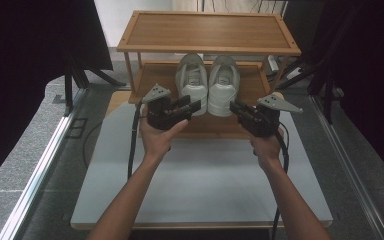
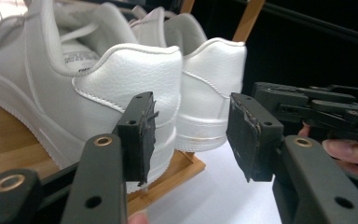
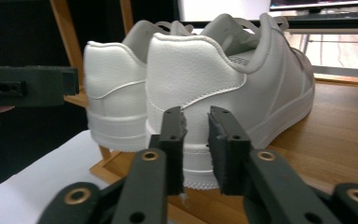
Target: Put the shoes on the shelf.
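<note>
A pair of white sneakers is seen at the upper centre of the high view, standing side by side on the lower shelf of a wooden shoe rack (image 1: pixel 208 32), heels toward the person. The left shoe (image 1: pixel 192 82) and the right shoe (image 1: pixel 223 84) are touching or nearly touching along their inner sides.

The left gripper (image 1: pixel 194 106) is held level just beside the heel of the left shoe. In the left gripper view its jaws are seen spread apart, with nothing between them; the heel (image 2: pixel 130 79) lies behind the gap, untouched. The right gripper (image 1: pixel 235 108) is held just beside the heel of the right shoe. In the right gripper view its jaws are parted by a narrow gap, and no pad is pressed on the heel (image 3: pixel 191 79) beyond.

The step in hand is judged to be either the release after placement on the shelf or the approach before a grasp; it cannot be told which. If a grasp is intended, each gripper must be advanced until a heel wall is taken between the pads, the right jaws being widened first. If the shoes have been placed, both grippers are to be drawn back over the white table (image 1: pixel 205 185).
</note>
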Available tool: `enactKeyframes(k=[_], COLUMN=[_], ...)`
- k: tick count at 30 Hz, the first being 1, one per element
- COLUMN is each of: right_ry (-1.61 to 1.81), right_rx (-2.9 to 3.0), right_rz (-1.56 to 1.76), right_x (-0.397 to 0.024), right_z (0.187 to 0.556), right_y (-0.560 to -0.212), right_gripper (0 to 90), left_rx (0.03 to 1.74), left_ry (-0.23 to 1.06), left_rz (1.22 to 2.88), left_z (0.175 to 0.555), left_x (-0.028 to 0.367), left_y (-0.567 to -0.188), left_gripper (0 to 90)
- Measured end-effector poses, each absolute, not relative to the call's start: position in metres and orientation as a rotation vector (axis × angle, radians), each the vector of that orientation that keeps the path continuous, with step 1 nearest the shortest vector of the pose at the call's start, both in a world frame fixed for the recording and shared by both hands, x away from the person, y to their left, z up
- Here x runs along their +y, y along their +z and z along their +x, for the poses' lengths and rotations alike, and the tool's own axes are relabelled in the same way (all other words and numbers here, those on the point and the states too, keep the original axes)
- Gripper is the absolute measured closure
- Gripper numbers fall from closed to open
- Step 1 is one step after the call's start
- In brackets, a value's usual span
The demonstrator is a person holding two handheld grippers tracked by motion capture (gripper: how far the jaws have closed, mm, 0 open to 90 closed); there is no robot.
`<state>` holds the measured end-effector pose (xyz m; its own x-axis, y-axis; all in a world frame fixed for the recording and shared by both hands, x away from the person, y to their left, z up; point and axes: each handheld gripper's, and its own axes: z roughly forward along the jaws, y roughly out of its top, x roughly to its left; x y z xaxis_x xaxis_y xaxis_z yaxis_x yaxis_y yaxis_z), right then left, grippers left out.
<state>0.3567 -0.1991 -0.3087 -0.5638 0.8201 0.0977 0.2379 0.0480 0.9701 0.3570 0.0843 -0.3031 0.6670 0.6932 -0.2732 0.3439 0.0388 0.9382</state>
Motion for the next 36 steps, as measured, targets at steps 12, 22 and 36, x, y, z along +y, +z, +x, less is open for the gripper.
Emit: enactKeyframes(k=[12,22,36], right_ry=[1.748,1.696,1.685], right_rx=[1.798,1.737,1.804], right_rz=[1.072,1.099,1.063], right_x=[-0.223,-0.266,-0.294], right_z=[0.324,0.288,0.269], right_y=[-0.333,-0.380,-0.423], right_gripper=[55.9,54.5,47.7], left_rx=[0.916,0.976,1.021], left_ry=[0.322,0.322,0.330], left_rz=[1.501,1.539,1.536], left_z=[0.309,0.273,0.255], left_x=[0.126,0.157,0.183], left_y=[-0.339,-0.386,-0.426], left_gripper=[48.7,47.9,46.8])
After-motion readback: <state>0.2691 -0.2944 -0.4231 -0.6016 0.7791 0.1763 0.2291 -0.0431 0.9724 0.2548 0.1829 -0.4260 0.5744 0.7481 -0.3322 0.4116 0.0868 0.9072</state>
